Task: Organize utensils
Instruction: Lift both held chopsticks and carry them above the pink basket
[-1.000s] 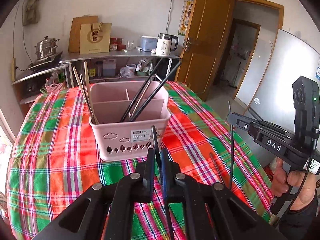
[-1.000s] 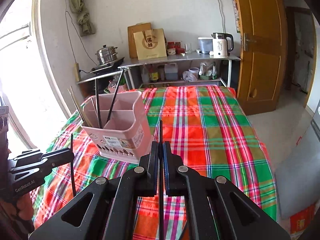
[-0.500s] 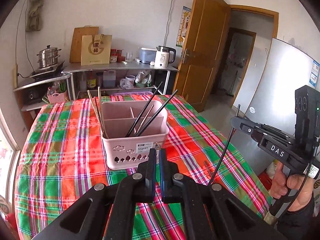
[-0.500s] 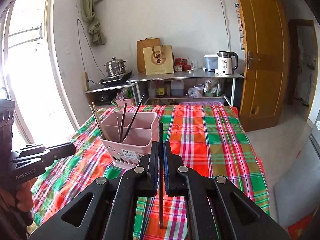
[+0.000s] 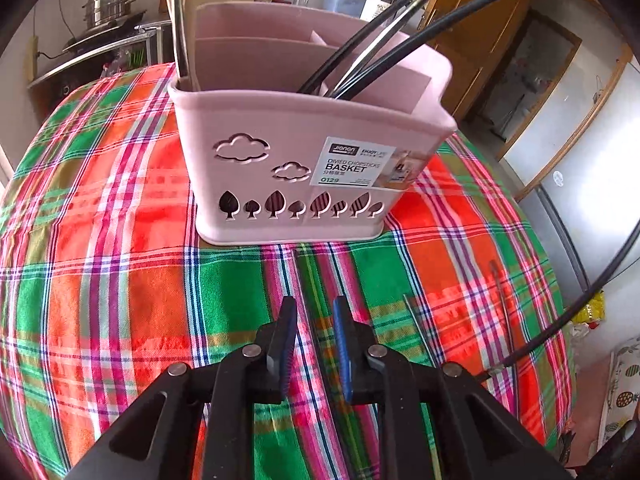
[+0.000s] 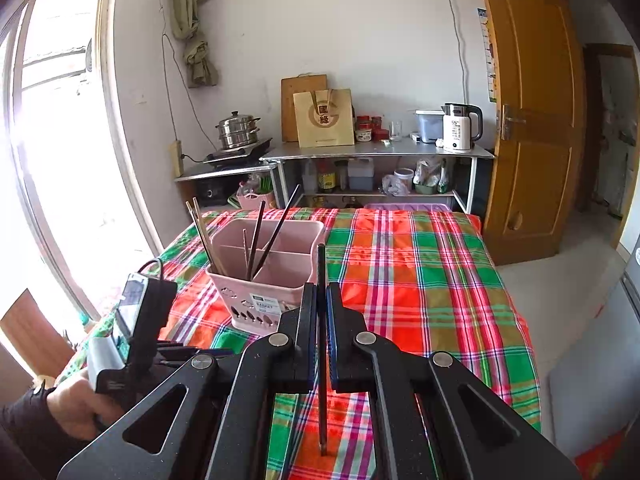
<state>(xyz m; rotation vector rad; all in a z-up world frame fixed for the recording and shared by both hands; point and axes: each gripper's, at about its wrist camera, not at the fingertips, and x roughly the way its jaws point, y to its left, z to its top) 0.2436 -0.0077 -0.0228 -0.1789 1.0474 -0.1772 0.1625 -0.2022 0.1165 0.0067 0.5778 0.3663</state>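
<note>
Pink basket (image 5: 304,148): on bench (image 5: 100,240), holding dark chopsticks (image 5: 376,40). Left tool (image 5: 315,308): fingers apart, empty, near basket front. Right tool (image 6: 321,296): clamped on upright black chopstick (image 6: 321,268), right of basket.

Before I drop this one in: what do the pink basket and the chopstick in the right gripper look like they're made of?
Pink basket: apparently moulded plastic, matte, with clean cloud and leaf cut-outs and a paper label. Chopstick in the right gripper: dark, smooth, uniform; probably plastic or lacquered wood, can't tell which.
</note>
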